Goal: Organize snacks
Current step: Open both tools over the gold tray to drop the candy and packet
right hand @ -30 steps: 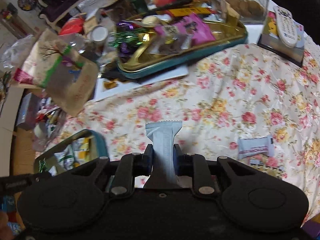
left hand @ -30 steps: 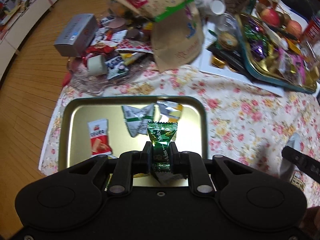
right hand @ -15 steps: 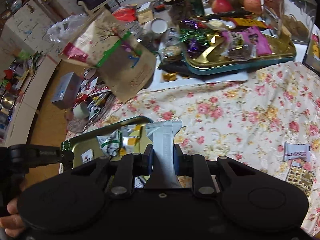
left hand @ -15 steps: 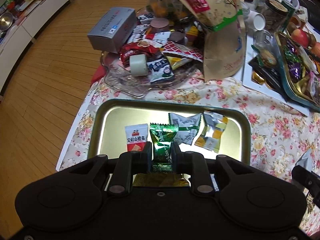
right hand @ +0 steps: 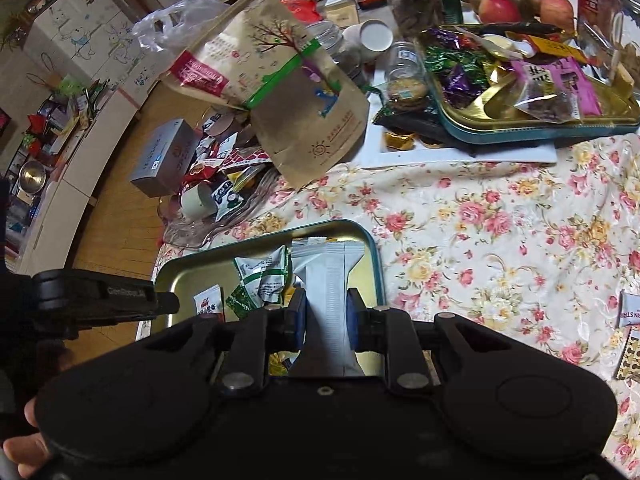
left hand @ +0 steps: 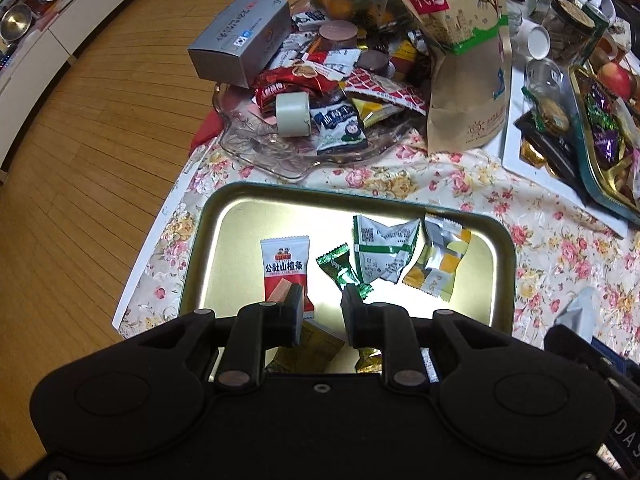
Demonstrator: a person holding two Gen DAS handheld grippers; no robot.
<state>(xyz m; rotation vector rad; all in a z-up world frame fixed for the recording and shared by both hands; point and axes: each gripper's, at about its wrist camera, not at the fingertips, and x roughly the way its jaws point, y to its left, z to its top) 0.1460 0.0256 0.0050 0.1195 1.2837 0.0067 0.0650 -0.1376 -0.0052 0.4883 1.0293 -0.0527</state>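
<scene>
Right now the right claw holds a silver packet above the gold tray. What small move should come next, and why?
Probably lower the right claw a little and open it over the bare near-right part of the gold tray. It is shut on the silver packet, which hangs over the tray, and the left claw stands open with the green candy already lying on the tray.

The left gripper [left hand: 322, 302] hides the gold tray's [left hand: 208, 240] near edge and most of a yellowish wrapper [left hand: 308, 350], possibly a snack. The silver packet [right hand: 326, 280] covers the tray's far corner; a white wrapper [right hand: 630, 314] is cut off at the right edge.
</scene>
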